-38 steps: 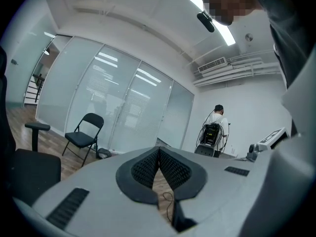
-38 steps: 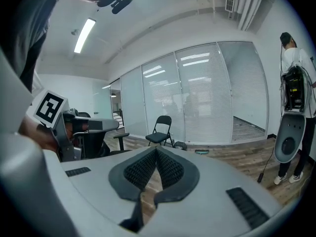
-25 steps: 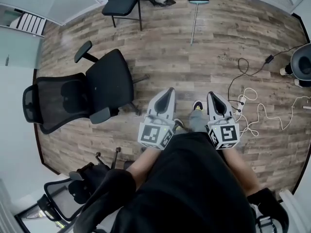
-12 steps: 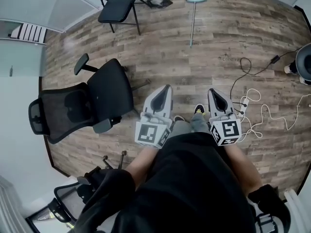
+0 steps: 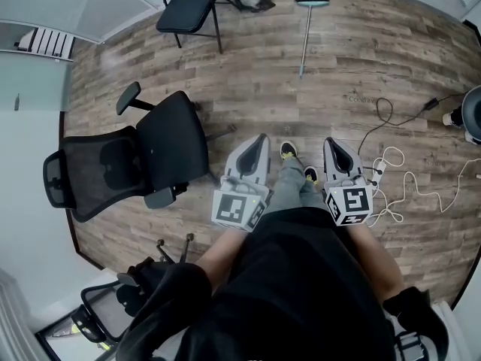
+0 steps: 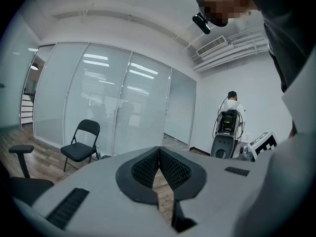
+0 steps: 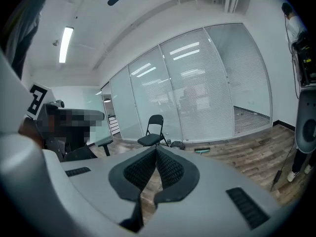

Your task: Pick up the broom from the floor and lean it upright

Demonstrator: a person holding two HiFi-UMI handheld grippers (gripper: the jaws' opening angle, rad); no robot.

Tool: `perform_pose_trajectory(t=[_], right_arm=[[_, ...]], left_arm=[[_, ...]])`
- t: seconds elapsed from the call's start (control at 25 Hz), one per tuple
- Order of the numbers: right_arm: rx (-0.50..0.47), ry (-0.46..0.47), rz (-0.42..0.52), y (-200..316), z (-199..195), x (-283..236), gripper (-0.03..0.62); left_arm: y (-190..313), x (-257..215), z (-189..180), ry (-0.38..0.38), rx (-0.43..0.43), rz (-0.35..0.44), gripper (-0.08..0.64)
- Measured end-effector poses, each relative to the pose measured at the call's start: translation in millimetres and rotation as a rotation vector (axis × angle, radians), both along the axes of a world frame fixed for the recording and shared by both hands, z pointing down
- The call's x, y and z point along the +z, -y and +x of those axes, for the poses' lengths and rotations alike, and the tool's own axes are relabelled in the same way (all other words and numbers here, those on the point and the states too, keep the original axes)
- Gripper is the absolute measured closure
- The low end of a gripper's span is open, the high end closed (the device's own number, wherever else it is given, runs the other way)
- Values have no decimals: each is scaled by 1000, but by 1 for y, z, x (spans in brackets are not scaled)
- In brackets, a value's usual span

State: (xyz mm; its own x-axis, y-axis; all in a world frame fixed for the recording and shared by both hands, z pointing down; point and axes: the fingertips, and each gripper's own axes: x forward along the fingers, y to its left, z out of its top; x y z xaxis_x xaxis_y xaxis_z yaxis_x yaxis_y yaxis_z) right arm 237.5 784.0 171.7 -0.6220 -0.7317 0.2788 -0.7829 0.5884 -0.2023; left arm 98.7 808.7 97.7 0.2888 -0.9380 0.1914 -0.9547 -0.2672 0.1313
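head view has the broom lying flat on the wood floor, well ahead of both grippers and well apart from them. its brush head is at the far end by the wall, and its long handle runs back toward the person, nearly in line with the way the grippers point. the left gripper and right gripper are held side by side at waist height, both aimed forward. each has its fingers pressed together on nothing, as each gripper view shows. the free tip of the handle is the nearest part, and it falls between the two grippers' lines, a shade to the right of middle. so the right gripper looks marginally closer, though there is little in it. right gripper view catches only the brush head, low and far off beside the folding chair. by my judgement the coming move means closing that gap, lowering toward the floor and spreading the fingers across the handle, not along it. the office chair on the left and the cables on the right stand clear of the straight path.
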Motion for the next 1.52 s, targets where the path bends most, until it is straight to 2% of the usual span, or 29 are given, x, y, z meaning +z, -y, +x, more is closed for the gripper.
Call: perform_pose_trajectory(t=[0.24,0.6,0.8,1.16,1.52], right_arm=[[13,-33,6,33,-21,-2,577],[-7,-103,23,93,-65,-12,578],[0,-136,54,111,-89,-15,578],[76,-168,51,137,-79,-17,577],[45,-167,72,172,-89,-21,578]], left_arm=[[35,2,-22,-29,11,11,540],[97,6,-76,-76,4,26,540],[113,15,-104,-90,9,10,540],[140,16,-109,-115,44,2,540],[177,11,-135,-123,-27,19,540]])
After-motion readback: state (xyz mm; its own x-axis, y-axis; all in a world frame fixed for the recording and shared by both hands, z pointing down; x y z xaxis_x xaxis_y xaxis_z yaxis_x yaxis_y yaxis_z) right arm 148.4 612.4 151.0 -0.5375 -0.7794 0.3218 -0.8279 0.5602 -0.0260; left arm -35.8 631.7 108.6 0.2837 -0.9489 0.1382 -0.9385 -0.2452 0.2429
